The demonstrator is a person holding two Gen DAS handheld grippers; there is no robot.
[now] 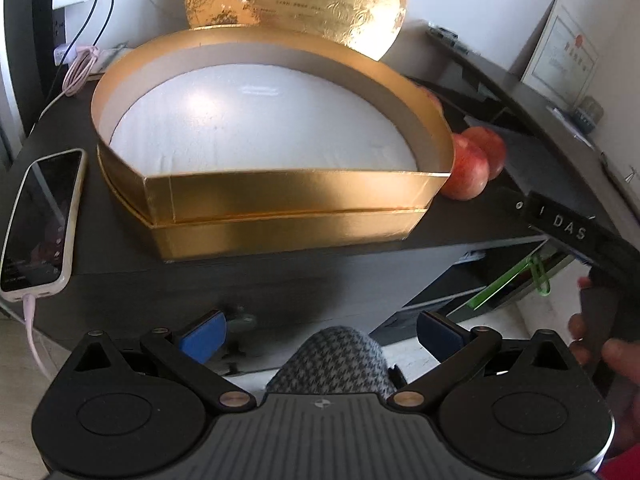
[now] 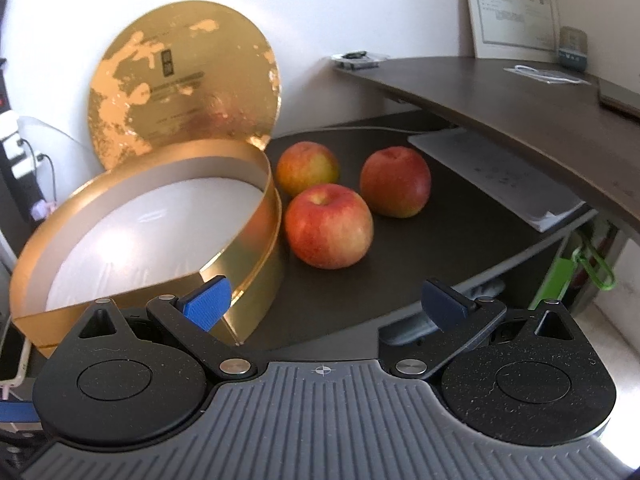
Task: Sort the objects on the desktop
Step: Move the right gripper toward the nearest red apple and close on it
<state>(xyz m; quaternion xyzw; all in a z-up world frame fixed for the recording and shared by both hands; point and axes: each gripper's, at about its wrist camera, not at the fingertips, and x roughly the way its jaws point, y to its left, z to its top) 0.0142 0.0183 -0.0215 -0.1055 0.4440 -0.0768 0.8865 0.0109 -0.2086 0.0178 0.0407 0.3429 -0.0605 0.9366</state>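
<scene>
Gold card, glossy: a round, flat-fronted gift box [image 1: 276, 196] sitting open on the dark brown counter [image 1: 104, 248], near its front edge, showing a white padded lining [image 1: 256, 124] with nothing lying on it. Leaning upright against the white wall behind the box, at the counter's back edge: a round gold-foil lid [image 2: 180, 80] with small printed text.

Resting on the bare counter just to the right of the box: three red-and-yellow apples [image 2: 329, 226], bunched close together, the front one lying just beside the box wall, the other two [image 2: 307, 167] [image 2: 395, 187] sitting further back. From the left wrist view only two showing [image 1: 466, 168], peeking out past the box's right corner.

Lying along the counter's left edge: a dark-screened smartphone in a pale case [image 1: 42, 220], plugged into a pink cable [image 1: 32, 332]. Hanging over the right side of the counter: a higher dark wooden shelf [image 2: 520, 112], carrying a framed certificate [image 2: 512, 4] propped against the wall.

Hovering short of the counter's front edge: the left gripper [image 1: 318, 334], blue-padded fingers [image 1: 202, 338] spread wide and holding nothing, a houndstooth-patterned knee [image 1: 332, 360] showing between them. Hovering low before the front edge, facing the apples: the right gripper [image 2: 326, 306], fingers [image 2: 206, 300] likewise spread wide and empty, the left pad overlapping the box's front corner in view, the nearest apple lying well beyond the fingertips. Showing at the right border of the left wrist view: a person's hand [image 1: 604, 356] gripping a dark handle.
</scene>
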